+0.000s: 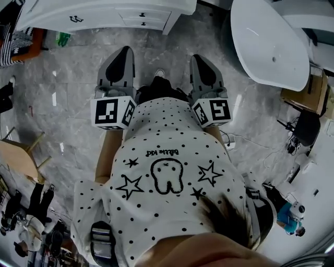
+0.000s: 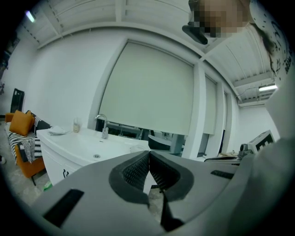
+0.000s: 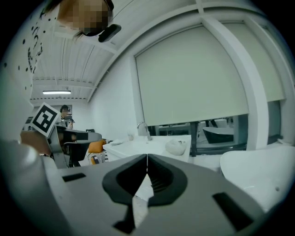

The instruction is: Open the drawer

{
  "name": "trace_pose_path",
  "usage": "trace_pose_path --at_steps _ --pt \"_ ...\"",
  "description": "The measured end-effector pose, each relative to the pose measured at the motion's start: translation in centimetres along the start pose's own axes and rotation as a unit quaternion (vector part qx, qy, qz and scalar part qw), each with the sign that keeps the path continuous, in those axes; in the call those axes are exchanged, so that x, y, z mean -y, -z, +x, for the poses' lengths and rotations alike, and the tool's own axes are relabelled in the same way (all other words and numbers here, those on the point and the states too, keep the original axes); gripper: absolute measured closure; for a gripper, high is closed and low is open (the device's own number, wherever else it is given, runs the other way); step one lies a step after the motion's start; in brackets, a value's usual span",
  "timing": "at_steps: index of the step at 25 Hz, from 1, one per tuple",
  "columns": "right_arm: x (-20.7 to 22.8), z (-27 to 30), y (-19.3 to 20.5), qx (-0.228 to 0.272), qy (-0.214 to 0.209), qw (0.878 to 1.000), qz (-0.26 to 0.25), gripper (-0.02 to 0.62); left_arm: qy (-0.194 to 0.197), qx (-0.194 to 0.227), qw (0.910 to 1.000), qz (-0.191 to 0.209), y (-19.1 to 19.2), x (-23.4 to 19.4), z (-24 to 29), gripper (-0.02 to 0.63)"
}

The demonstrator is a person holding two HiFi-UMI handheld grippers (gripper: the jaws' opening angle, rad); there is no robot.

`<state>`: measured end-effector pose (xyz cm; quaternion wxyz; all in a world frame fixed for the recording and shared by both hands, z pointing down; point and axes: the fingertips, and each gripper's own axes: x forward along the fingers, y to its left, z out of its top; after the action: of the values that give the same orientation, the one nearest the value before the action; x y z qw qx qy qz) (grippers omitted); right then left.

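Left gripper [image 1: 123,52] and right gripper [image 1: 201,58] are both clenched and empty. The vanity drawer [image 1: 136,16] sits at 12 o'clock, well apart. We judge this the approach step. Next we close in, unclench one gripper and grasp the drawer.

Two grippers [image 1: 125,49] [image 1: 198,57], one vanity [image 1: 104,11], one bathtub [image 1: 263,39] (both white).
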<state>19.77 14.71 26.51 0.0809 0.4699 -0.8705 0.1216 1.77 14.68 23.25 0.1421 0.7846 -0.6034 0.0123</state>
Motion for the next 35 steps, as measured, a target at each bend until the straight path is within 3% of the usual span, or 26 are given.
trace_pose_path --at_steps 11,22,35 --pt "3.3 0.9 -1.0 0.005 0.008 1.000 0.002 0.581 -0.016 0.010 0.9998 -0.001 -1.3 0.1 2.6 0.601" --pt "4.6 3.5 -1.6 -0.001 0.018 1.000 0.012 0.581 -0.001 0.003 1.0000 -0.004 -2.0 -0.5 5.9 0.601" --pt "4.4 11.4 -4.4 -0.006 0.039 0.999 0.012 0.581 0.024 -0.010 0.9995 -0.015 -4.1 -6.2 12.1 0.601"
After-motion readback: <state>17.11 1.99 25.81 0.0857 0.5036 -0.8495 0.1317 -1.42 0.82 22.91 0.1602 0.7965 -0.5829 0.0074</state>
